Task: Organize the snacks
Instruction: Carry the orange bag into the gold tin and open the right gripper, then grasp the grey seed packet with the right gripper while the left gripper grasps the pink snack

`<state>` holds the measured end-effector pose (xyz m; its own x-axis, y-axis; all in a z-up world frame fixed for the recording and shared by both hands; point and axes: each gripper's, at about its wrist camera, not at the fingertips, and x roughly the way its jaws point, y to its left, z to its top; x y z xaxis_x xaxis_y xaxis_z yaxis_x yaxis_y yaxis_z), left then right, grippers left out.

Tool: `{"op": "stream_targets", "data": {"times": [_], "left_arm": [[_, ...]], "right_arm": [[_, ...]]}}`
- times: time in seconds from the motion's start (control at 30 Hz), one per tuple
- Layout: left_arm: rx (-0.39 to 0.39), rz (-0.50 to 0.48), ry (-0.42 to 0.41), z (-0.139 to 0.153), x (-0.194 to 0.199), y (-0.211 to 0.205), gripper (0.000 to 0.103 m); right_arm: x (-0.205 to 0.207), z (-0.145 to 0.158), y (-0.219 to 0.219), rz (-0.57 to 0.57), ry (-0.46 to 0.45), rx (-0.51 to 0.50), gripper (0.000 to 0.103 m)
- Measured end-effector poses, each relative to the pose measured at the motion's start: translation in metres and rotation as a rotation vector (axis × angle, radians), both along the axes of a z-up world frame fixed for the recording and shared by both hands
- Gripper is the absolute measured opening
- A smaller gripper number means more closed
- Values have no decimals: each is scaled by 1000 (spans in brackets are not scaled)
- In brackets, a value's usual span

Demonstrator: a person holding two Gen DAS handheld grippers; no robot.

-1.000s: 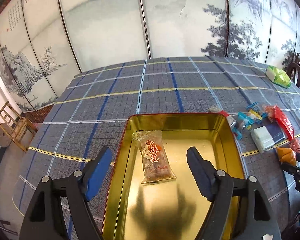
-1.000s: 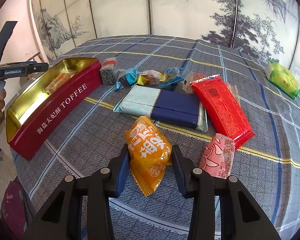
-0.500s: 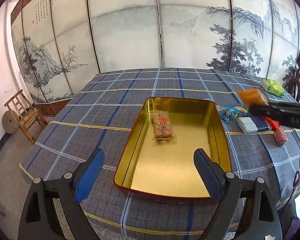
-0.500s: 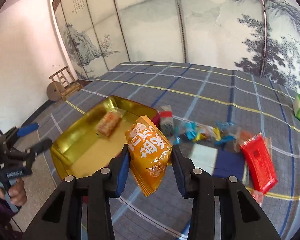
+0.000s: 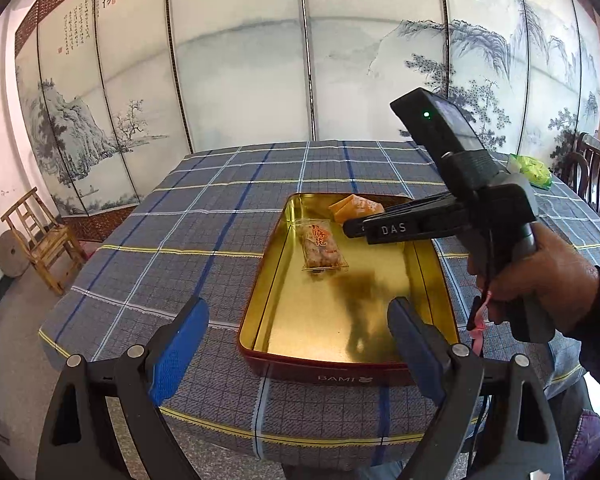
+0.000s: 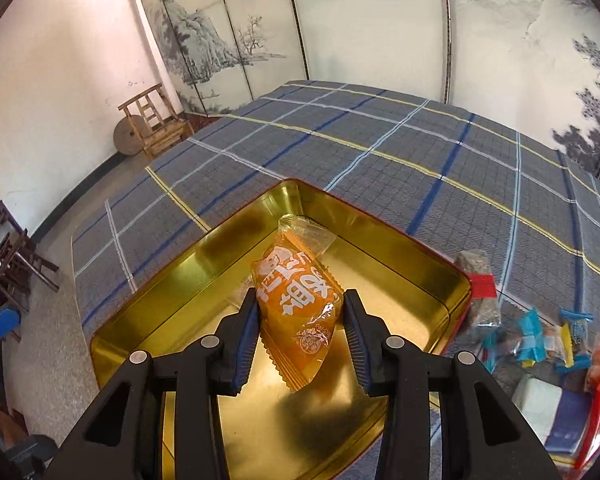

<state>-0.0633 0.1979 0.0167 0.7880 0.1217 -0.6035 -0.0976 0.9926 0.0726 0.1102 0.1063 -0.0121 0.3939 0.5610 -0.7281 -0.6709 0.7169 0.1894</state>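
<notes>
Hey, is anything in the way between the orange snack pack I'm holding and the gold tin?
Nothing visible blocks it. The right gripper holds the orange pack above the open tin. The clear-wrapped snack lies inside; bare floor remains around it.

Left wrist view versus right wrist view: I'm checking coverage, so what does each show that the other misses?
Only the left wrist view shows the right hand on its tool, the open left gripper and a green packet. Only the right wrist view shows the right gripper shut on the orange snack, and loose snacks beside the tin. Both show the gold tin and a clear-wrapped snack inside.
</notes>
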Motion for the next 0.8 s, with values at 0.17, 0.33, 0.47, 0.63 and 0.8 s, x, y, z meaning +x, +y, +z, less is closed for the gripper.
{"op": "stream_targets", "data": {"times": [0.17, 0.33, 0.47, 0.63, 0.8], "left_arm": [[-10, -16, 29, -8, 8, -2, 89], [-14, -34, 12, -6, 11, -2, 89], [-25, -46, 14, -7, 16, -5, 89], [-12, -67, 33, -10, 24, -12, 89], [-6, -63, 41, -13, 32, -11, 91]], "right_arm": [[6, 7, -13, 19, 4, 92, 64], [14, 25, -68, -1, -80, 57, 66], [31, 14, -95, 25, -106, -157, 59], [54, 1, -94, 73, -115, -266, 56], [58, -14, -72, 162, -107, -344, 56]]}}
